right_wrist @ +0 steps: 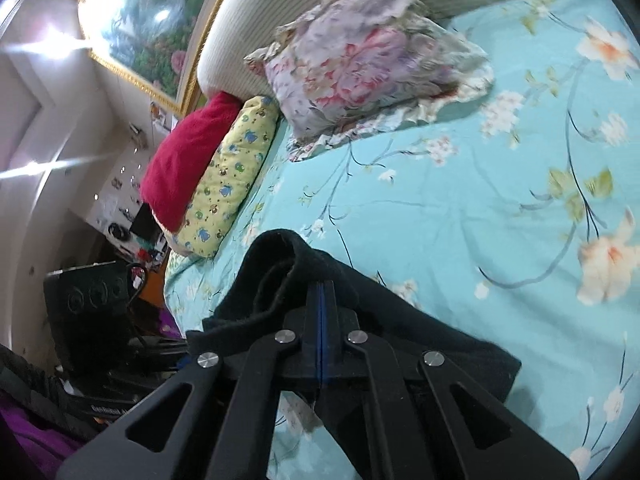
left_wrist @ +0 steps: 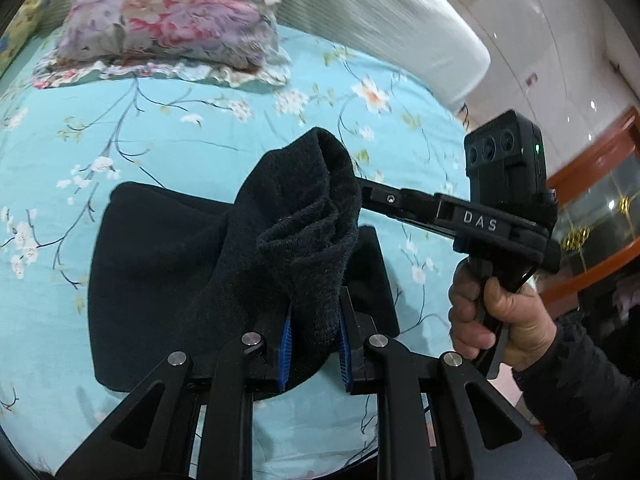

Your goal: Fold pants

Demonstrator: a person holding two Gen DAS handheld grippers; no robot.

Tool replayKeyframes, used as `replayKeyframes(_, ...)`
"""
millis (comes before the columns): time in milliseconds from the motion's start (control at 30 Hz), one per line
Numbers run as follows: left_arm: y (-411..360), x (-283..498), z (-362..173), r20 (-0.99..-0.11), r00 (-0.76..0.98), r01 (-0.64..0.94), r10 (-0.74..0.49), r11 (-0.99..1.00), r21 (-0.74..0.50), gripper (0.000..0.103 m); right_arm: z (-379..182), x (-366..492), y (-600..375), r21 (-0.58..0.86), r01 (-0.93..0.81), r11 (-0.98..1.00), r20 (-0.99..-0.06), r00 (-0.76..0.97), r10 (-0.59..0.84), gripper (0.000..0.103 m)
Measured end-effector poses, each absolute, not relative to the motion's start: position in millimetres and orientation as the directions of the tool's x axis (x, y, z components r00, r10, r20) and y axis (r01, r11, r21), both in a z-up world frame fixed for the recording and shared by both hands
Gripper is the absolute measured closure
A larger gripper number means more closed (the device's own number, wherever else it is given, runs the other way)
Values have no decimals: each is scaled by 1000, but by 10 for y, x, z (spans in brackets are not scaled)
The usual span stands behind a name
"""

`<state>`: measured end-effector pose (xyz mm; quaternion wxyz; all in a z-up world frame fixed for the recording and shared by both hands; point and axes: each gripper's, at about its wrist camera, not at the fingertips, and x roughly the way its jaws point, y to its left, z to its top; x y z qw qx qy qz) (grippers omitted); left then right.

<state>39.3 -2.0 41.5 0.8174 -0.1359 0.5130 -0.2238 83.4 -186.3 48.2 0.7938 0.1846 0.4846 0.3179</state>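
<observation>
The black pants (left_wrist: 168, 272) lie on the turquoise flowered bedsheet (left_wrist: 60, 220), partly folded. My left gripper (left_wrist: 314, 340) is shut on a raised bunch of the black fabric between its blue pads. My right gripper (right_wrist: 322, 300) is shut on another part of the pants (right_wrist: 420, 320) and holds it lifted; in the left wrist view it (left_wrist: 362, 194) reaches in from the right, its tips hidden in the raised fabric.
A floral pillow (left_wrist: 168, 20) lies at the head of the bed against the padded white headboard (left_wrist: 400, 20). A yellow pillow (right_wrist: 232, 176) and a red one (right_wrist: 188, 160) lie at the bed's edge. Furniture stands beyond the bed.
</observation>
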Motion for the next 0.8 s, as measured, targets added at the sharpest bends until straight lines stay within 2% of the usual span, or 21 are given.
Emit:
replayKeyframes(467, -448, 468, 323, -796, 302, 312, -525, 843, -438, 85, 421, 509, -2140, 644, -241, 726, -626, 380, 681, 103)
replayKeyframes(800, -839, 513, 77, -822, 236, 369, -519, 830, -418, 84, 338, 323, -2459, 628, -136, 766, -662, 424, 618, 102)
